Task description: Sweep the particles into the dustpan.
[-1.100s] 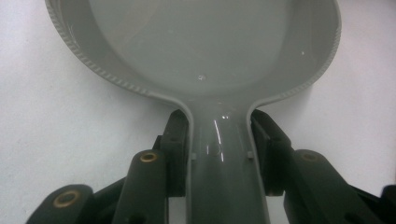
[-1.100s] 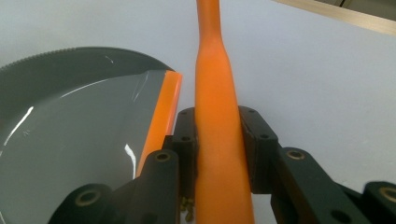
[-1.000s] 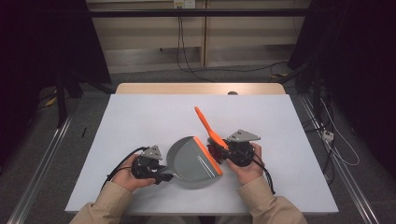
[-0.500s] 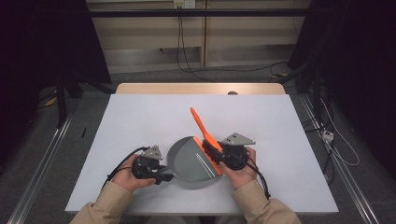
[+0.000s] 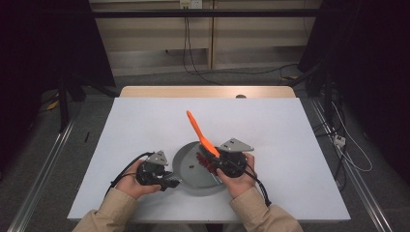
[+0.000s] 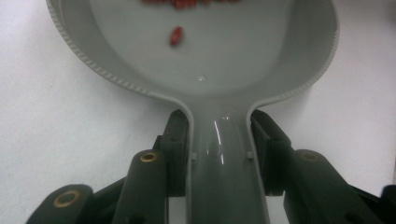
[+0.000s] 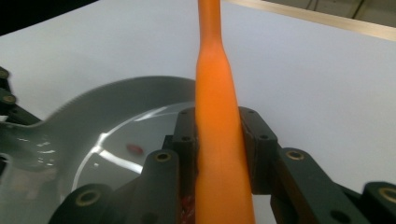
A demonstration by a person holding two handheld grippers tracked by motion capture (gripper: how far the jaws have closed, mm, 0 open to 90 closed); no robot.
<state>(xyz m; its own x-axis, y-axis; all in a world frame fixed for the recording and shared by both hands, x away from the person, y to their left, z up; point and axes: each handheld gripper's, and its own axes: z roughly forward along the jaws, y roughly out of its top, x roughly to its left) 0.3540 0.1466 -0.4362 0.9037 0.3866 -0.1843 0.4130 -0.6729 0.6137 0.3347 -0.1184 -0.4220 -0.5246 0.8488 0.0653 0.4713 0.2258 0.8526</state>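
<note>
Grey dustpan (image 5: 193, 166) with a ribbed rim, orange brush handle (image 5: 200, 134), red bits (image 5: 205, 162) inside, white worktop (image 5: 145, 121), black hand-held grippers.

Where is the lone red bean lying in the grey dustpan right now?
In the high view the lone red bean lies left of the red bean pile, inside the grey dustpan, between the two grippers.

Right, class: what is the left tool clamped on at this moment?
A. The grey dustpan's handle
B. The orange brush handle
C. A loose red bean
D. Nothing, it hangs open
A: in the left gripper view the left tool has its jaws pressed on either side of the grey dustpan handle; the orange brush sits in the right tool.
</note>
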